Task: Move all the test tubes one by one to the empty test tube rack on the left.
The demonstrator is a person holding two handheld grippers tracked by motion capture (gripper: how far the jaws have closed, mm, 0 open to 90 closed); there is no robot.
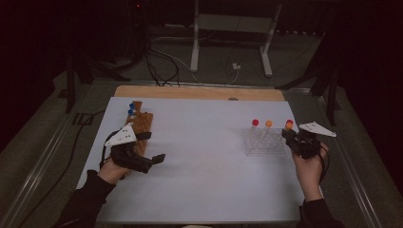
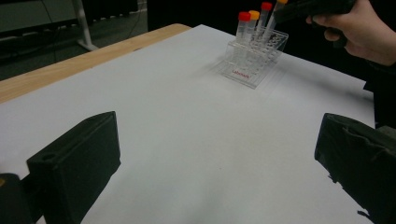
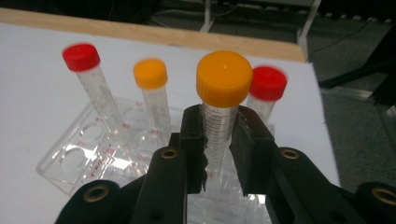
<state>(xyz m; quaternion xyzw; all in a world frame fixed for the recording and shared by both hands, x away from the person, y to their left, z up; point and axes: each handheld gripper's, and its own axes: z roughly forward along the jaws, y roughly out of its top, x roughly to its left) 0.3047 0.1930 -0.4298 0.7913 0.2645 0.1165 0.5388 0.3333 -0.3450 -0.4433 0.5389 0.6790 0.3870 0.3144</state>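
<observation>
White paper covers the tabletop (image 1: 199, 156), and a strip of bare wood shows along its far edge. The room around is dark, with cables and a metal stand on the floor behind.

The right gripper (image 1: 291, 135) is at the right side of the tabletop, at the clear tube rack (image 1: 264, 141). Its jaws are pressed onto an orange-capped tube (image 3: 223, 100), just under the cap, and the tube stands upright over the rack. Two red-capped tubes (image 3: 82, 58) and one more orange tube (image 3: 150, 73) stand in the rack behind it.

The left gripper (image 1: 154, 146) rests at the left side, jaws spread wide and holding nothing. Just beside it lies a wooden rack (image 1: 141, 121) with blue-capped pieces.

Between the two racks the paper is free. The tube rack stands near the right edge.
</observation>
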